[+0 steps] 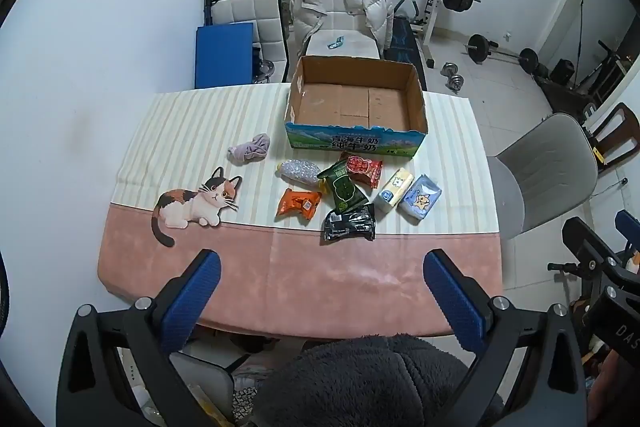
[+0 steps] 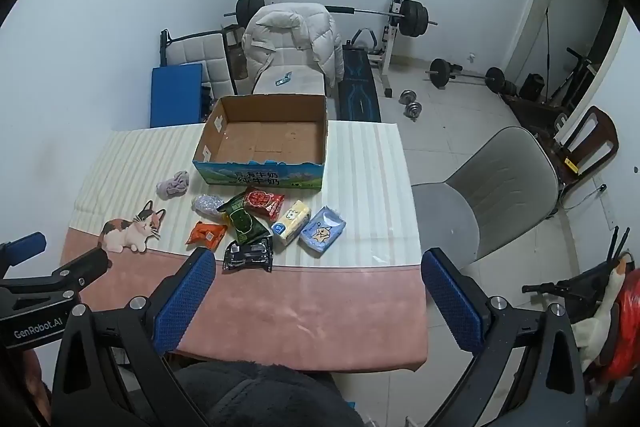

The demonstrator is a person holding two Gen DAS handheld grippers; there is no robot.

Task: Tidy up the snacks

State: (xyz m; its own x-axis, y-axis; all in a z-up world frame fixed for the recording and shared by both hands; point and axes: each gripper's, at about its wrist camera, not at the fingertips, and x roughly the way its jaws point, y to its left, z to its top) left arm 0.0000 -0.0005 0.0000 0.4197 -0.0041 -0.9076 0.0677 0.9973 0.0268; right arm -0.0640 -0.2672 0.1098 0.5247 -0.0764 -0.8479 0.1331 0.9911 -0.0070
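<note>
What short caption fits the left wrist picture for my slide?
Open left gripper hovers at the table edge before a pile of snack packets and an empty cardboard box.

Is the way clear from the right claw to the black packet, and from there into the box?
To the black packet: yes, only bare tablecloth lies before the open right claw. Toward the box, the green packet and red packet lie between; lift over them.

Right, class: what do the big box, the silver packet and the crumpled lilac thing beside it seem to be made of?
Box: corrugated cardboard, by its matte brown inside and raw cut rim; printed outside, apparently glossier.
Silver packet: probably metallised plastic film; it glints in speckles.
Lilac thing: soft cloth, matte and crumpled in folds; the exact fabric is unclear.
</note>
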